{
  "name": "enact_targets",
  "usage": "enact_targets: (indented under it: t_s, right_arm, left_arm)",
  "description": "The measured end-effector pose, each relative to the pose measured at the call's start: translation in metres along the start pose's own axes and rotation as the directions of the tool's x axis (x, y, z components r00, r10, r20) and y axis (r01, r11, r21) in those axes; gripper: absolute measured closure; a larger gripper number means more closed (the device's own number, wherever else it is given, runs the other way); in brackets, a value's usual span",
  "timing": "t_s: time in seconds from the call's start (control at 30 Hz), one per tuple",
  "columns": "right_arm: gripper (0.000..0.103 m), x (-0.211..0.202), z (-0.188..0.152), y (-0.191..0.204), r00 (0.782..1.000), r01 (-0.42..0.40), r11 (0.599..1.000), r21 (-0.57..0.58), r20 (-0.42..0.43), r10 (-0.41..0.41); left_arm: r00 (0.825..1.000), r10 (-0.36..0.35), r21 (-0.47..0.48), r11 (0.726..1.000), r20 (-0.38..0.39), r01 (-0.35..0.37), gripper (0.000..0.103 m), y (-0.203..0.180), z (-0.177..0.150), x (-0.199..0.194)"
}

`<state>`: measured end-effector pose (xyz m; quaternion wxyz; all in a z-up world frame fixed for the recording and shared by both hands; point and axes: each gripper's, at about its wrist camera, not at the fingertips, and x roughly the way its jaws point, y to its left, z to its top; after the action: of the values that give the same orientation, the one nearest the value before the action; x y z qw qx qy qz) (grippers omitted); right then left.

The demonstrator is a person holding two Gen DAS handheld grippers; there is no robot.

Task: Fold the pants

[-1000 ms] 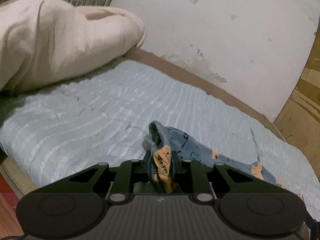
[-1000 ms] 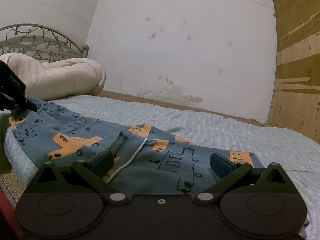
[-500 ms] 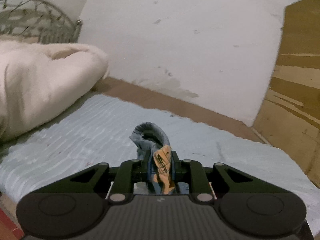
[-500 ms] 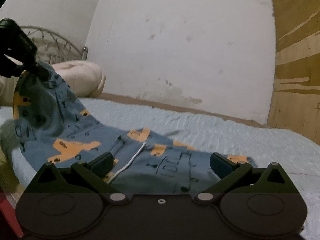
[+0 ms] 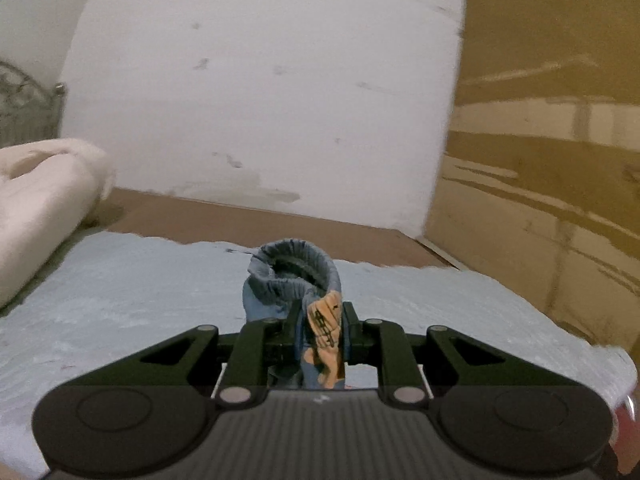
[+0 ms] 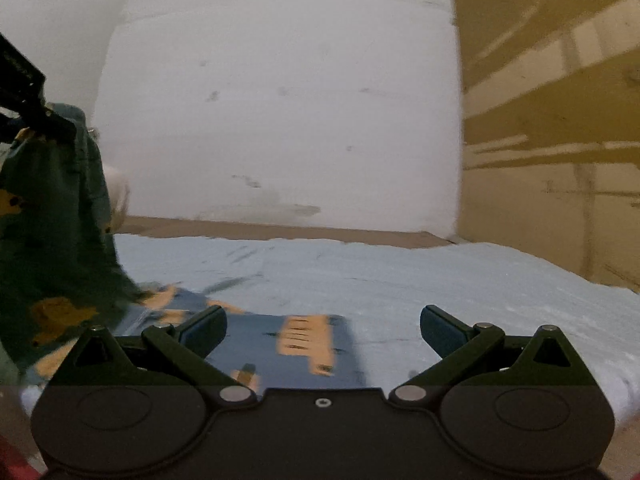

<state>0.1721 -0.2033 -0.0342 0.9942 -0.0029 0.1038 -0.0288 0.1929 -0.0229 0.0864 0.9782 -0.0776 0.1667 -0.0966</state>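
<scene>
The pants (image 6: 280, 344) are blue with orange vehicle prints and lie on the light blue bed sheet (image 6: 400, 276). My left gripper (image 5: 320, 320) is shut on a bunched end of the pants (image 5: 296, 276) and holds it up off the bed. In the right wrist view that left gripper (image 6: 36, 112) shows at the upper left, with the lifted fabric (image 6: 52, 220) hanging below it. My right gripper (image 6: 320, 328) is open wide just above the flat part of the pants, its pads pressing on nothing.
A cream duvet (image 5: 36, 200) is piled at the left end of the bed. A white wall (image 5: 260, 100) runs behind the bed and a wooden panel (image 5: 540, 200) stands at the right. A metal headboard (image 5: 20, 108) sits at the far left.
My left gripper has lifted its end of the pants off the bed and carried it to the right. The right gripper has shifted along the bed, staying open over the pants.
</scene>
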Motion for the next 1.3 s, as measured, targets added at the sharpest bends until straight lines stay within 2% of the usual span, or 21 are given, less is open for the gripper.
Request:
enact_targets:
  t_s: [0.2,0.43,0.67,0.83,0.93,1.1,1.23,1.3]
  right_arm:
    - [0.001,-0.006,-0.005,-0.042,0.996,0.089,0.991,0.097,0.004,-0.089]
    - [0.001,-0.007,-0.013,-0.073,0.987,0.162,0.966,0.2,-0.02,-0.161]
    - [0.001,-0.002,-0.018,-0.086,0.979,0.204,0.946,0.251,-0.042,-0.2]
    - [0.001,0.001,-0.02,-0.09,0.976,0.217,0.94,0.263,-0.057,-0.209]
    - [0.001,0.002,-0.021,-0.089,0.975,0.221,0.94,0.261,-0.063,-0.211]
    - [0.001,0.004,-0.022,-0.089,0.973,0.229,0.938,0.262,-0.074,-0.217]
    - [0.001,0.005,-0.023,-0.089,0.974,0.228,0.938,0.261,-0.074,-0.216]
    - [0.001,0.005,-0.024,-0.088,0.975,0.222,0.939,0.261,-0.069,-0.212]
  left_arm:
    - [0.996,-0.064,0.092,0.993,-0.067,0.07,0.084,-0.062,-0.015,0.02]
    - [0.982,-0.083,0.199,0.973,-0.171,0.117,0.084,-0.126,-0.057,0.045]
    - [0.956,-0.096,0.206,0.966,-0.276,0.157,0.078,-0.144,-0.093,0.059]
    - [0.941,-0.124,0.175,0.967,-0.314,0.186,0.07,-0.138,-0.1,0.063]
    - [0.937,-0.143,0.15,0.969,-0.319,0.199,0.057,-0.134,-0.098,0.063]
    - [0.941,-0.145,0.116,0.975,-0.306,0.188,0.036,-0.124,-0.091,0.059]
    - [0.953,-0.113,0.084,0.986,-0.282,0.142,0.012,-0.113,-0.083,0.054]
    - [0.961,-0.09,0.069,0.991,-0.26,0.112,0.005,-0.105,-0.078,0.048]
